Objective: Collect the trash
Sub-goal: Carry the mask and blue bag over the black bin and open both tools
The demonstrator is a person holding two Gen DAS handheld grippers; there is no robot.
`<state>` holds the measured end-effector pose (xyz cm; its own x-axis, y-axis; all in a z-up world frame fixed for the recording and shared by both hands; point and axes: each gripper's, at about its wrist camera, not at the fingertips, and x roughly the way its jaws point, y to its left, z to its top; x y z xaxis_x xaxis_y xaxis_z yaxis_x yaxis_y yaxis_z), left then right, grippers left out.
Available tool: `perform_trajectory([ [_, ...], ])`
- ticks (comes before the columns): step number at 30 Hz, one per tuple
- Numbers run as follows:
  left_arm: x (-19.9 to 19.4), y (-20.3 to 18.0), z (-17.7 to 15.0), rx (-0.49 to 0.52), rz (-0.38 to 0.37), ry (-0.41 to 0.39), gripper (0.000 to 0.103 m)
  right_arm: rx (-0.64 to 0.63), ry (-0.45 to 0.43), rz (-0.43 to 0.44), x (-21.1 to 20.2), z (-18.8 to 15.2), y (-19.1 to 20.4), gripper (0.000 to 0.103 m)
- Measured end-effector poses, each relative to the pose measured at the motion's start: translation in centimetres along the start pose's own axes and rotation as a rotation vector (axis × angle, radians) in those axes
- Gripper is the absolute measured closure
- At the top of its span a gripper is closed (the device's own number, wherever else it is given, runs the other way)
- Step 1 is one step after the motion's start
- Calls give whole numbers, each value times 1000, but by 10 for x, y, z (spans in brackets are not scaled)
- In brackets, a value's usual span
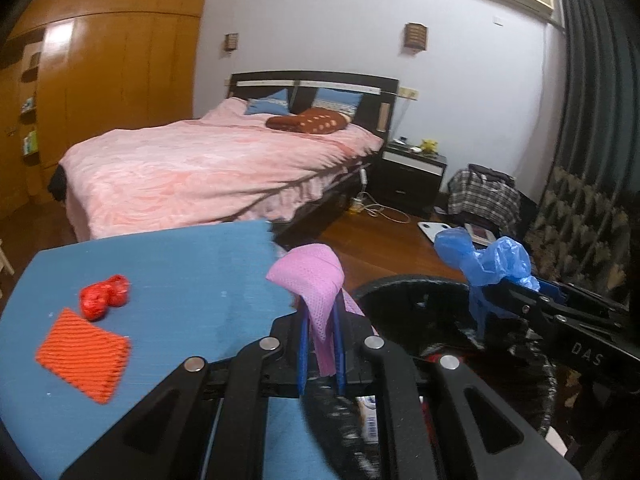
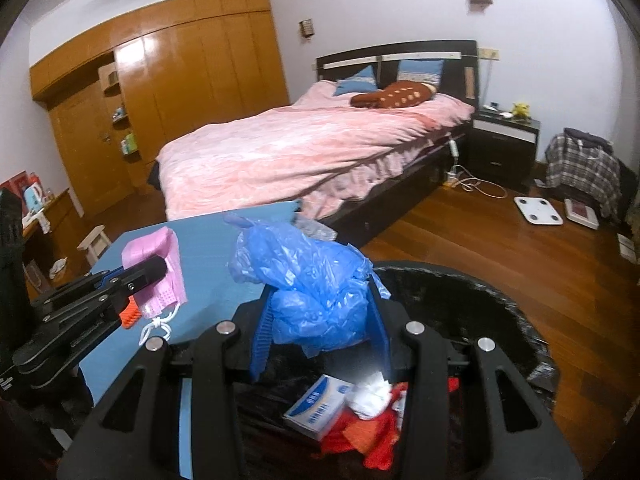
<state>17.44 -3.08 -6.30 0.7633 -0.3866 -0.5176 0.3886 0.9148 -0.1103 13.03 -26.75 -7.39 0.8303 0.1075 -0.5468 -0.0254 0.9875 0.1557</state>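
Observation:
My left gripper (image 1: 320,344) is shut on a pink face mask (image 1: 316,292), held at the edge of the blue table (image 1: 180,276) beside the black bin (image 1: 408,284); the mask also shows in the right wrist view (image 2: 160,268). My right gripper (image 2: 320,328) is shut on a crumpled blue plastic bag (image 2: 316,288), held over the bin (image 2: 480,300); the bag also shows in the left wrist view (image 1: 488,264). On the table lie a red crumpled wrapper (image 1: 105,296) and an orange foam net (image 1: 86,354).
The bin holds a white-blue box (image 2: 318,406), white tissue (image 2: 372,394) and red scraps (image 2: 380,432). A pink-covered bed (image 2: 304,148) stands behind the table. A nightstand (image 2: 504,144), a scale (image 2: 538,209) and a plaid-draped chair (image 2: 580,168) stand on the wooden floor.

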Motion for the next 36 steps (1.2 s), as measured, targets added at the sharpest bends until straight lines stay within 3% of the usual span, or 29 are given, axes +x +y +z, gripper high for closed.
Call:
perform_trajectory([
  [19,44,-65,-17,66,-118,85,91,68,27,-102,-11,-27,-56,62],
  [23,50,-69,-22,67,-129,107,84,71,39,-113,-9,-31,-61,60],
  [27,52,-67,-22,58,-140,123,67,76,48,-128,-7,-35,-64,50],
  [32,52,-60,-24,43,-138,137,57,77,41,-141,-7,-36,-65,35],
  [36,47,-52,-26,43,-112,130,47,75,24,-146,-9,-35,-65,14],
])
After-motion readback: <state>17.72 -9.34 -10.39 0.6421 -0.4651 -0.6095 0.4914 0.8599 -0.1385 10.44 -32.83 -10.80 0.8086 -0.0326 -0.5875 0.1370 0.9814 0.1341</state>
